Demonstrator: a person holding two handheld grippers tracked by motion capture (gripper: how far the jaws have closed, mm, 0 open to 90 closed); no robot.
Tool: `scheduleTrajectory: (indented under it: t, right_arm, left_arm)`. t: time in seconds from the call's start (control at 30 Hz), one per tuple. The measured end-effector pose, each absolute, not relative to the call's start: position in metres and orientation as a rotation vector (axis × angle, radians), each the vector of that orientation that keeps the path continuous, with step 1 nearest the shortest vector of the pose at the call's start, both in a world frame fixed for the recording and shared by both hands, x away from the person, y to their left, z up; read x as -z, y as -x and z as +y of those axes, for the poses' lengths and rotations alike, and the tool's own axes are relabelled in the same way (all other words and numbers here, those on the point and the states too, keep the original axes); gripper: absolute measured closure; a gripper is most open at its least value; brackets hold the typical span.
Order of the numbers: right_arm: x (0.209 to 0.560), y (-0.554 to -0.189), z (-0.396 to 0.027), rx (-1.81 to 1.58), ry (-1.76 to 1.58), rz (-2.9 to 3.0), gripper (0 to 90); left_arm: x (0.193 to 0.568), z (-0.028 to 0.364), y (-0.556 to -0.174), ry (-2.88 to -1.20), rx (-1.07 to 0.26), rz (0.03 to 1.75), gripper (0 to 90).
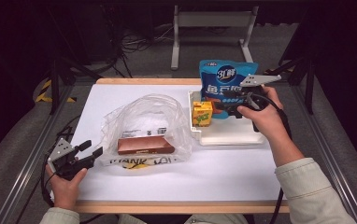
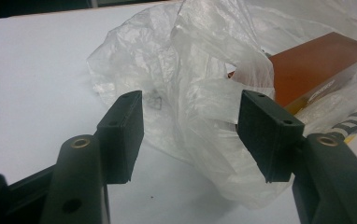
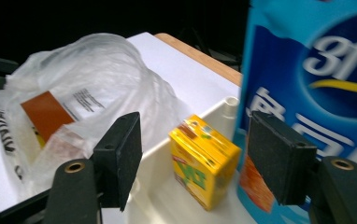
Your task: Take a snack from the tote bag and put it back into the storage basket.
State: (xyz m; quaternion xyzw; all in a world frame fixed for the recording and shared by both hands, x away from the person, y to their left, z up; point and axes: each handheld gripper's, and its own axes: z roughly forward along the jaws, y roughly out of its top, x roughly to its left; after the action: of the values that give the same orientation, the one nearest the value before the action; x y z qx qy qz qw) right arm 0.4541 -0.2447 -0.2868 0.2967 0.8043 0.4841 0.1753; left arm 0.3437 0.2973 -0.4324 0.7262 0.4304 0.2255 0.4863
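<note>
A crumpled clear plastic bag [image 1: 144, 114] lies mid-table with a brown box [image 1: 145, 146] inside it. To its right, a white tray [image 1: 228, 136] holds a yellow drink carton [image 1: 202, 113] and an upright blue snack pouch [image 1: 223, 77]. My left gripper [image 1: 92, 149] rests open at the bag's left edge. In the left gripper view the bag [image 2: 200, 70] and the brown box [image 2: 317, 70] lie just past the empty left gripper [image 2: 190, 135]. My right gripper [image 1: 225, 101] hovers open over the tray. Ahead of the right gripper [image 3: 193, 154], the carton [image 3: 204, 161] and pouch [image 3: 317, 70] stand untouched.
The white table top [image 1: 120, 93] has a wooden rim [image 1: 167, 206] at front and back. A white metal stand [image 1: 211, 28] and cables sit on the floor behind. Metal rails [image 1: 27, 154] run along both sides.
</note>
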Motion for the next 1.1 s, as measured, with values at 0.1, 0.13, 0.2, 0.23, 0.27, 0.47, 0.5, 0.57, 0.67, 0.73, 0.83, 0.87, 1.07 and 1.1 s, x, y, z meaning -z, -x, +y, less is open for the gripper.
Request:
scheduleTrajectory:
  t: [0.1, 0.13, 0.2, 0.23, 0.27, 0.47, 0.5, 0.57, 0.67, 0.73, 0.83, 0.87, 1.07, 1.1]
  right_arm:
    - [0.284, -0.453, -0.231, -1.388, -0.803, 2.284, 35.9]
    - [0.284, -0.453, -0.231, -1.388, -0.803, 2.284, 35.9]
    - [0.283, -0.451, -0.222, -1.412, -0.784, 2.291, 35.9]
    - [0.282, -0.451, -0.217, -1.420, -0.773, 2.295, 35.9]
    - [0.281, -0.451, -0.213, -1.420, -0.758, 2.296, 35.8]
    - [0.281, -0.448, -0.187, -1.439, -0.717, 2.320, 33.7]
    - [0.281, -0.448, -0.187, -1.439, -0.717, 2.320, 33.7]
    - [0.282, -0.448, -0.180, -1.436, -0.705, 2.341, 32.5]
    - [0.284, -0.446, -0.167, -1.446, -0.677, 2.363, 31.9]
    - [0.285, -0.446, -0.160, -1.451, -0.671, 2.380, 31.3]
    - [0.286, -0.445, -0.152, -1.460, -0.656, 2.397, 30.1]
    - [0.287, -0.445, -0.149, -1.460, -0.648, 2.405, 29.7]
    - [0.290, -0.444, -0.135, -1.474, -0.632, 2.419, 26.2]
    - [0.291, -0.444, -0.132, -1.476, -0.634, 2.425, 25.4]
  left_arm:
    - [0.432, 0.297, -0.345, -1.753, -0.546, 1.051, 41.2]
    - [0.432, 0.297, -0.345, -1.753, -0.546, 1.051, 41.2]
    - [0.433, 0.297, -0.346, -1.751, -0.542, 1.053, 41.2]
    - [0.433, 0.297, -0.346, -1.754, -0.541, 1.053, 41.2]
    - [0.433, 0.297, -0.346, -1.751, -0.541, 1.052, 41.2]
    - [0.432, 0.297, -0.346, -1.750, -0.540, 1.046, 41.2]
    - [0.432, 0.297, -0.346, -1.750, -0.540, 1.046, 41.2]
    - [0.432, 0.297, -0.346, -1.753, -0.544, 1.043, 41.2]
    - [0.432, 0.298, -0.345, -1.744, -0.542, 1.048, 41.2]
    - [0.432, 0.298, -0.345, -1.745, -0.543, 1.048, 41.2]
    - [0.432, 0.297, -0.345, -1.751, -0.547, 1.045, 41.2]
    - [0.432, 0.298, -0.345, -1.750, -0.548, 1.045, 41.2]
    - [0.432, 0.299, -0.343, -1.750, -0.551, 1.044, 41.2]
    - [0.432, 0.300, -0.343, -1.743, -0.550, 1.049, 41.2]
